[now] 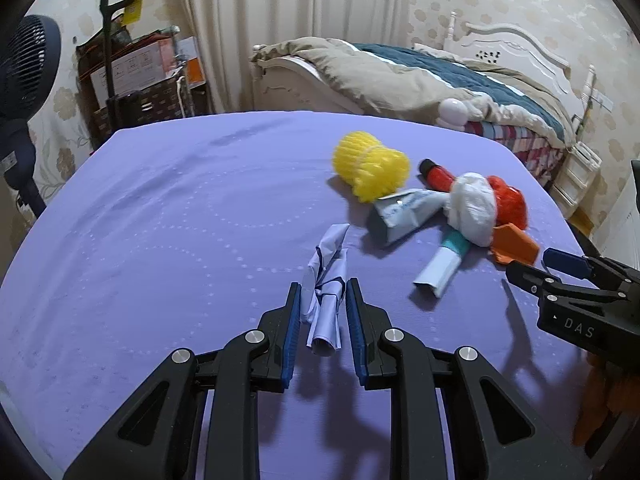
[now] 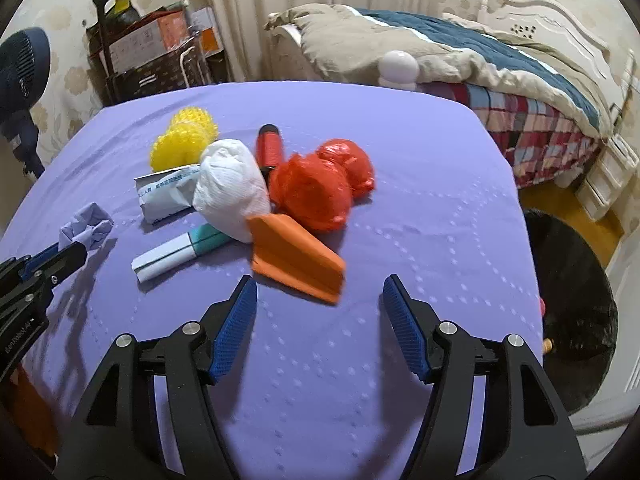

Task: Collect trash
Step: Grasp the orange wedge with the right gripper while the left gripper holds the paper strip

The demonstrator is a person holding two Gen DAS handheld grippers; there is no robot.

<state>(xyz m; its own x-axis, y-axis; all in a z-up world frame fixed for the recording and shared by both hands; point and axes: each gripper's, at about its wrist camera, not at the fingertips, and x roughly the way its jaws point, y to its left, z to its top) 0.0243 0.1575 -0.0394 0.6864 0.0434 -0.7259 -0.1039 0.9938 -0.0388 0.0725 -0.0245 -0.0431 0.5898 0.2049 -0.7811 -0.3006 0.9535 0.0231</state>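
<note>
Purple cloth [image 1: 160, 220] covers the table; the left gripper [image 1: 323, 292] straddles a crumpled lilac paper [image 1: 326, 276] lying just left of the trash pile [image 2: 256, 188], jaws not yet pinching. Closing low could snag the cloth. The right gripper [image 2: 318, 292] hangs spread wide, empty, just before the pile.

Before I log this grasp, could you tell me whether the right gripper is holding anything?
No, the right gripper is open over bare purple cloth.

Teal-capped tube [image 2: 182, 250] — cap end hidden under white wad [image 2: 232, 190]; my black bin [image 2: 572, 300] — cut off at 3 o'clock.
</note>
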